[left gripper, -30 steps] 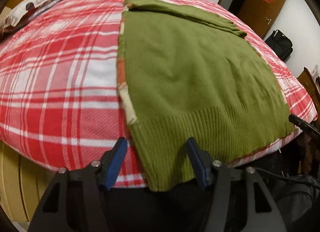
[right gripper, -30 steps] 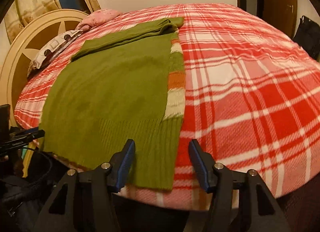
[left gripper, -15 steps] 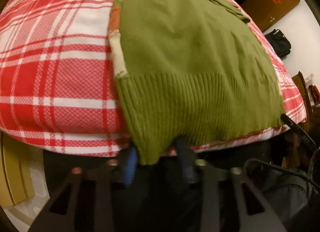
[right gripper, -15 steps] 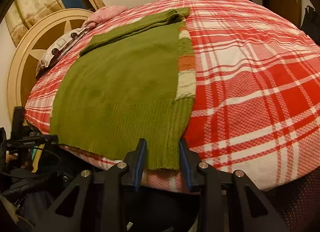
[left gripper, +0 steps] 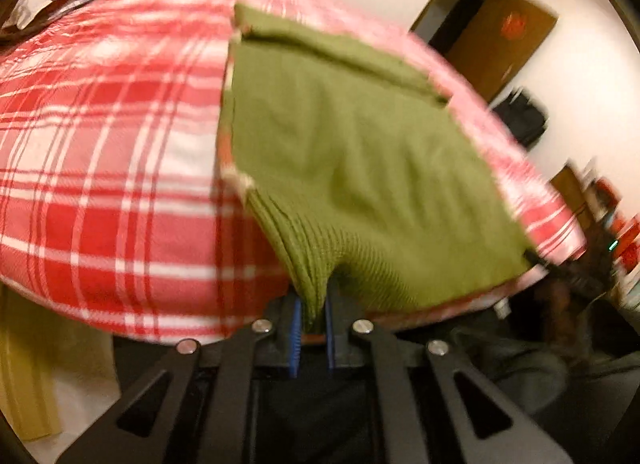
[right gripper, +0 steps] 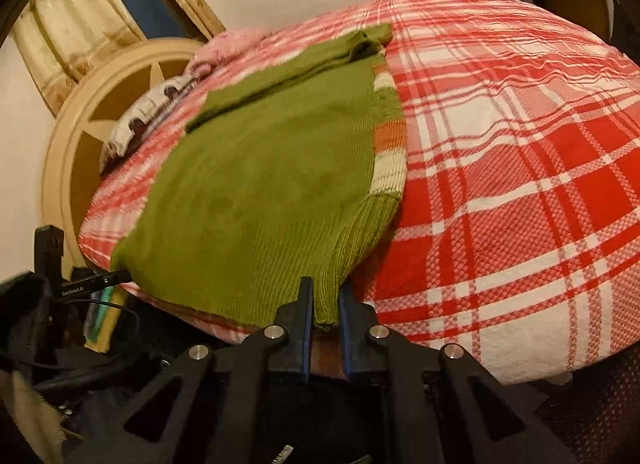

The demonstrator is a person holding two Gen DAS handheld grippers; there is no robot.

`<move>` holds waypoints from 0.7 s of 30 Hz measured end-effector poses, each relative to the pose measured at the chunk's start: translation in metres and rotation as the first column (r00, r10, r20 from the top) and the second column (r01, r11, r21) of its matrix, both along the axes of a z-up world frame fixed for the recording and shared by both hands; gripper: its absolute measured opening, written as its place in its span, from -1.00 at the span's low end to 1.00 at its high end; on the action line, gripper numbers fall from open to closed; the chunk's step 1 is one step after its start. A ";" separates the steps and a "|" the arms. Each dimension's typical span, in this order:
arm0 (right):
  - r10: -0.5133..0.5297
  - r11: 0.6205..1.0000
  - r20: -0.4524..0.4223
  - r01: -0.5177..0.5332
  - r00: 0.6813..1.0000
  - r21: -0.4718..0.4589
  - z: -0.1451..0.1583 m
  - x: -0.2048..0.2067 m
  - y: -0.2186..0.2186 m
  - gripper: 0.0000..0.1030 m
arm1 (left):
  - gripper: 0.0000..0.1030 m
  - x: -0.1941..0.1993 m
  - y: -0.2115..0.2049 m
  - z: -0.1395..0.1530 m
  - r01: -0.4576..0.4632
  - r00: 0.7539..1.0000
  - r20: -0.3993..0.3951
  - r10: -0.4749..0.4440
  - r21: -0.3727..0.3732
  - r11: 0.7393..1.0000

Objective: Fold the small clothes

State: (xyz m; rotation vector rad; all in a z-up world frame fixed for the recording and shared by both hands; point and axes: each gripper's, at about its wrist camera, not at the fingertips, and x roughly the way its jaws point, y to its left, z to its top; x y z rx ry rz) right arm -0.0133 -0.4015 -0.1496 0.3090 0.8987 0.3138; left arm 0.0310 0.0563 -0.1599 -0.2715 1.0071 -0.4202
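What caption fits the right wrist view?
Right gripper clamps the green sweater's ribbed hem corner at the plaid bed's edge.

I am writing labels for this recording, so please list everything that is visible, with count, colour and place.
sweater: one, olive green with a striped edge, flat on the bed, hem at the near edge.
bedspread: one, red and white plaid, covers the bed.
pillows: at least two, pink and patterned white, at the far end.
headboard: one, cream, round.
curtain: one, cream, by the window.
door: one, brown, on the far wall.
left gripper: one, black, blue fingers shut on a hem corner.
right gripper: one, black, shut on the other corner.
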 end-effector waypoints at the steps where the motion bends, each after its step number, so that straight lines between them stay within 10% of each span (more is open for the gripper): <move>1: 0.001 1.000 0.023 -0.002 1.000 0.027 0.005 -0.002 -0.002 -0.79 | -0.82 0.000 0.002 0.004 -0.005 1.000 0.020 0.006 -0.020 1.000; 13: 0.007 0.992 0.237 -0.036 0.971 0.118 0.075 0.037 -0.010 -0.80 | -0.83 0.046 0.011 0.061 0.029 0.959 0.282 -0.006 -0.078 0.996; 21: -0.017 0.988 0.284 -0.027 0.959 0.150 0.104 0.094 -0.011 -0.80 | -0.83 0.100 0.017 0.074 -0.006 0.949 0.309 0.059 -0.169 0.986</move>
